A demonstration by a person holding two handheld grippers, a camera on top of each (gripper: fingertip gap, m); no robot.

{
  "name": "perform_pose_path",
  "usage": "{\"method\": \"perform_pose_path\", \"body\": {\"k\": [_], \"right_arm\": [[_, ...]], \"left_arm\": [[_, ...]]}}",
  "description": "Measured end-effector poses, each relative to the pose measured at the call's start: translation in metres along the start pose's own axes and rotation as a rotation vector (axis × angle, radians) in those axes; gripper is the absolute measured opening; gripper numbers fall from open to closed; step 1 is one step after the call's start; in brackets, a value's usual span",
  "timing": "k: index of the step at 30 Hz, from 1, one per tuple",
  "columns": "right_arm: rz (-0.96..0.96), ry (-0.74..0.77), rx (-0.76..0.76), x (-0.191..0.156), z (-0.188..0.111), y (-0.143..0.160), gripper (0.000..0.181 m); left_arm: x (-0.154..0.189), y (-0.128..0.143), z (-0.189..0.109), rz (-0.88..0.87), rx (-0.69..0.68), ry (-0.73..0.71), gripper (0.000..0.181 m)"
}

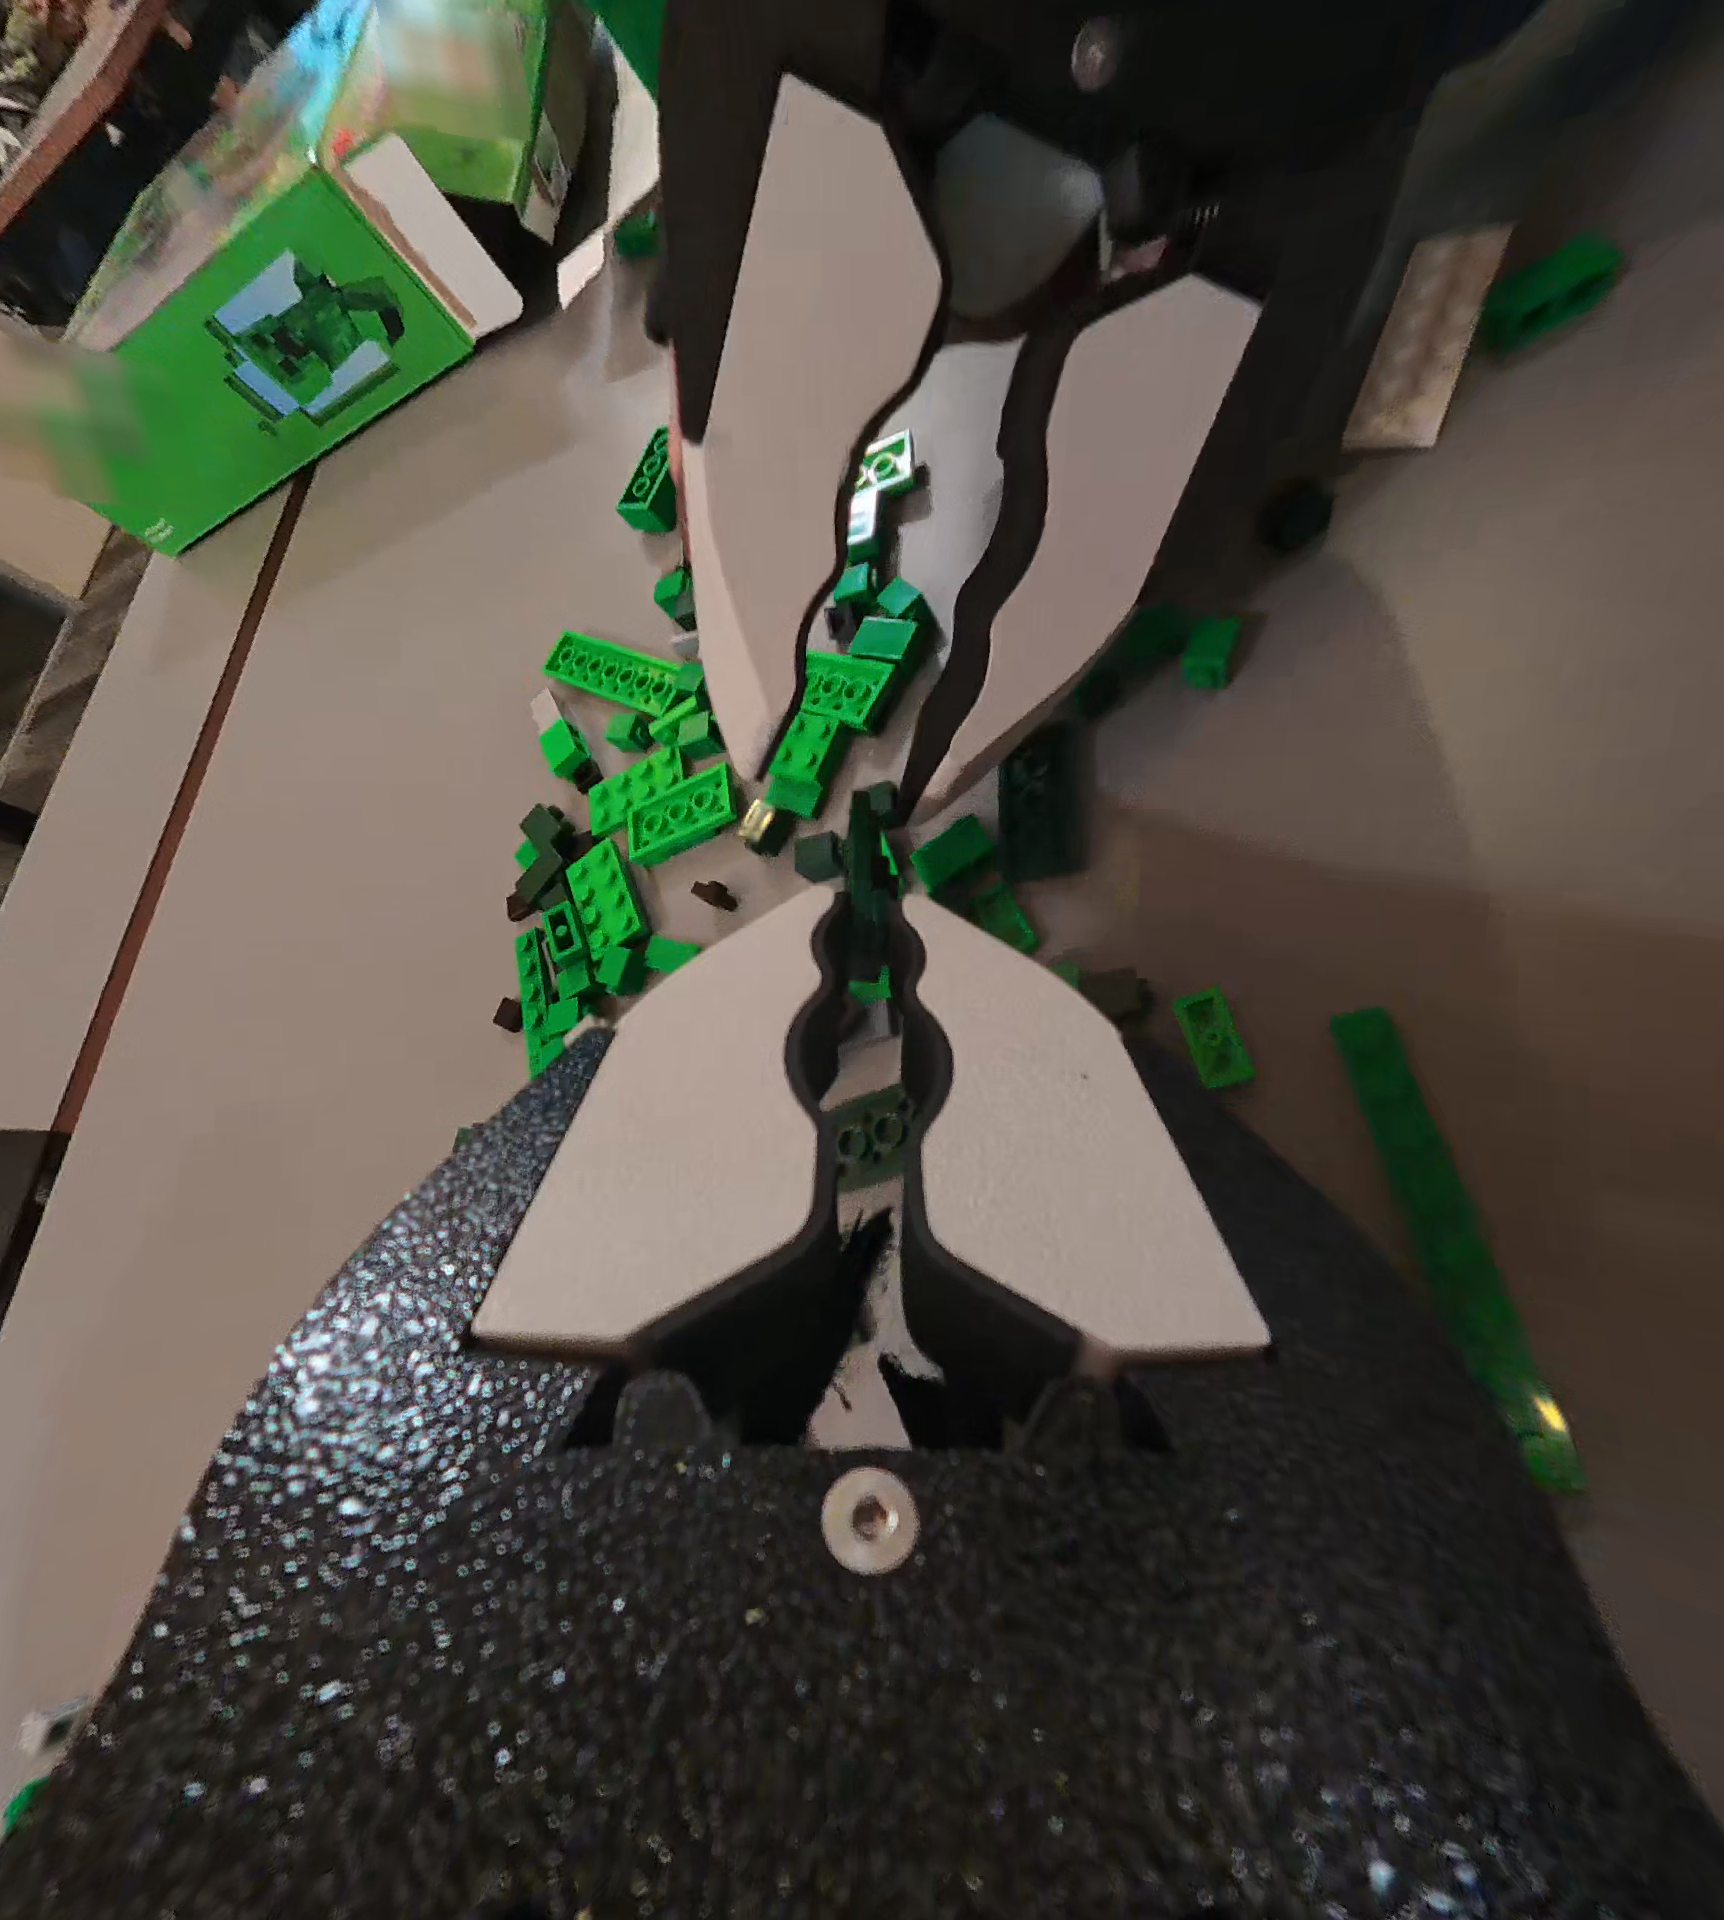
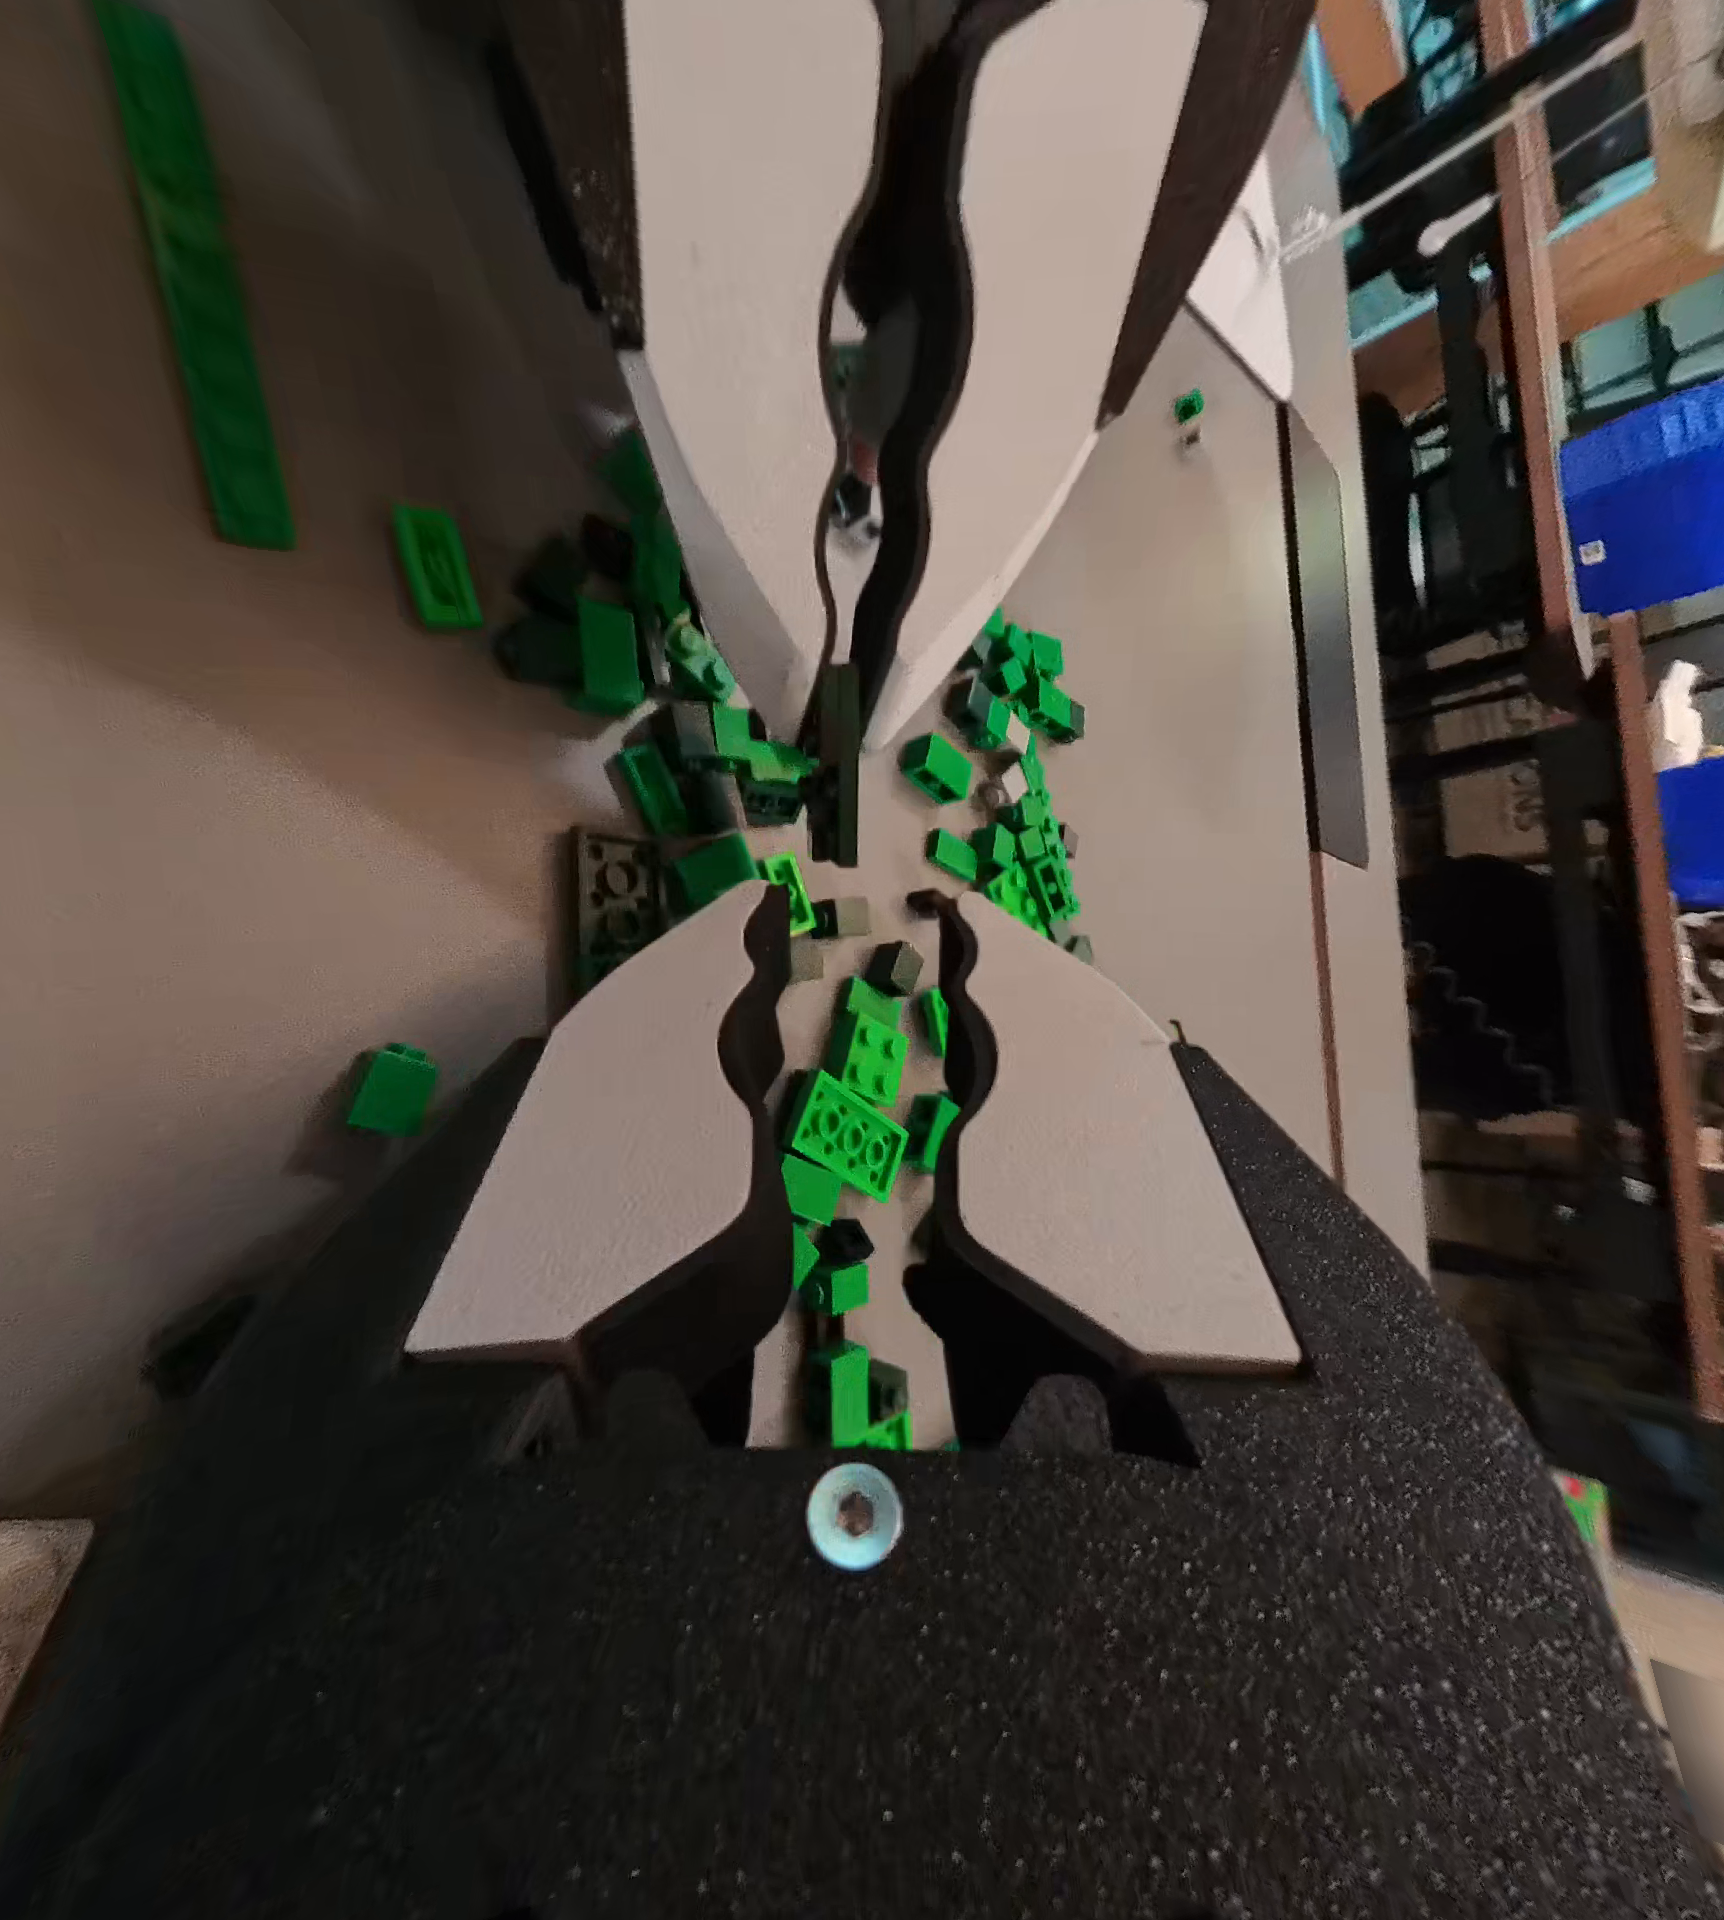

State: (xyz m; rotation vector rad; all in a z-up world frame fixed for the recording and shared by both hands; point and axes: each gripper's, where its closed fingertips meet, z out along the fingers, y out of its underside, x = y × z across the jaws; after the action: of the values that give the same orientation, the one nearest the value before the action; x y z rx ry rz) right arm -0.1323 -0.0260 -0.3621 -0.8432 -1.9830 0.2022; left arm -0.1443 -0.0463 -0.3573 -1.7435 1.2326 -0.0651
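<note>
Centrally, left tongs [image 1: 868, 904] pinched almost closed on a thin dark green plate [image 1: 868, 847], held edge-on above the surface [image 1: 318, 831]. Opposite, tip to tip and just beside that plate, right tongs [image 2: 868, 904] parted and empty, with loose pieces visible through the gap. Pale, matte fingers [image 1: 671, 1153] with wavy dark inner edges on grainy black bodies. Beneath both, a scattered heap of small bricks [image 1: 666, 805], glossy bright and dark green plastic, studded and blocky. Farther out, a long flat green strip [image 1: 1450, 1236] and a small flat green tile [image 1: 1213, 1037], lying apart from the heap. At the surface's edge, a green cardboard box [image 1: 286, 353]. Beyond, blue bins [image 2: 1647, 499] on shelving.
</note>
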Motion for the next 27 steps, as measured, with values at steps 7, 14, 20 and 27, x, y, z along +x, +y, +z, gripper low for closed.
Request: {"method": "perform_pose_path", "body": {"k": [7, 14, 20, 27], "right_arm": [[0.077, -0.016, 0.044, -0.003, 0.003, -0.01, 0.014], [0.594, -0.08, 0.335, 0.024, -0.011, -0.029, 0.006], [0.855, -0.306, 0.611, 0.025, -0.03, -0.057, 0.006], [0.767, -0.29, 0.553, 0.02, -0.028, -0.052, 0.009]], "left_arm": [[-0.001, -0.011, -0.002, -0.011, 0.063, -0.012, 0.011], [-0.035, -0.032, -0.018, -0.353, 0.293, -0.114, 0.028], [-0.024, -0.068, -0.042, -0.613, 0.636, 0.194, 0.019], [-0.022, -0.061, -0.036, -0.624, 0.54, 0.214, 0.008]]}}
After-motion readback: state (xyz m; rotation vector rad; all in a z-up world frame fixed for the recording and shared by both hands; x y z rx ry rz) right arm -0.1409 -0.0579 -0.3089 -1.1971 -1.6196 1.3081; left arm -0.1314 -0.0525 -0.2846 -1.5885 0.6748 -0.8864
